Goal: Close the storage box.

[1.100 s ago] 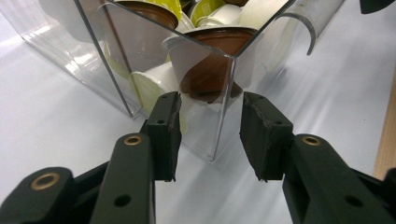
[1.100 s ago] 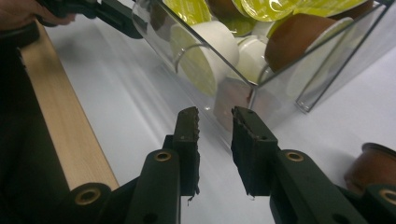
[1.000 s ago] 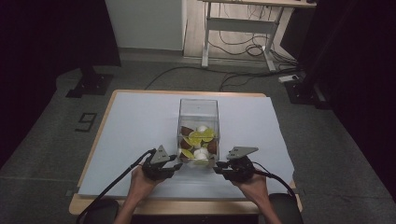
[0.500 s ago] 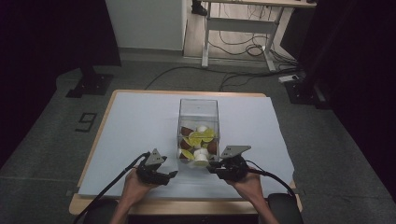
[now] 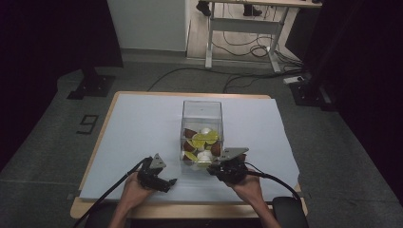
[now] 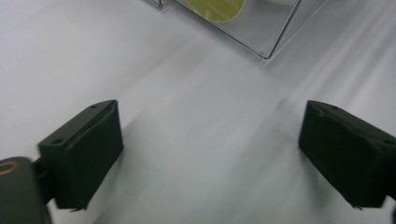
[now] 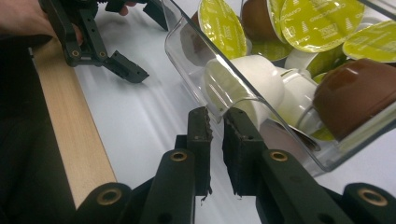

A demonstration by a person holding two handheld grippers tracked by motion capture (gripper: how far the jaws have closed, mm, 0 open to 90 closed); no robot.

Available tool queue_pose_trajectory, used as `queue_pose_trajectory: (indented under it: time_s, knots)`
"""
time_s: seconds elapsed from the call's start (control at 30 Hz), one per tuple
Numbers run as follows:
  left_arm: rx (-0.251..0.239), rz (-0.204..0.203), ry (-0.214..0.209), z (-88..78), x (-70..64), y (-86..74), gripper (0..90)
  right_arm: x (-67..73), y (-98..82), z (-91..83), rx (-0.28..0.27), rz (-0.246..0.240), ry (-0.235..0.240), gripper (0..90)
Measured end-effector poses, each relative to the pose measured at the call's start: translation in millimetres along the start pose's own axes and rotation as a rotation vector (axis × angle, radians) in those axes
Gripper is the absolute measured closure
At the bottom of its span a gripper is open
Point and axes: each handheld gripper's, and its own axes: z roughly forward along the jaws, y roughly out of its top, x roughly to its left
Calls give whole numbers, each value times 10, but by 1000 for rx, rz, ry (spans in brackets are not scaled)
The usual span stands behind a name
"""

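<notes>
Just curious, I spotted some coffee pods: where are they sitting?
In the high view, the coffee pods lie inside the clear box at mid-table, just beyond the right hand-held gripper.

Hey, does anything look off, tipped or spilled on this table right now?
Nothing has spilled. The clear plastic box of green, brown and white coffee capsules stands upright; the right gripper pinches its near rim, and the left gripper is open.
</notes>
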Motion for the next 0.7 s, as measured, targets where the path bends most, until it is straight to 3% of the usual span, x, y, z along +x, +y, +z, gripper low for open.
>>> queue_pose_trajectory:
  time_s: [0.7]
  knots:
    - [8,-10,0,16,10,2,37,-48,50,69,-1,13,-31,805]
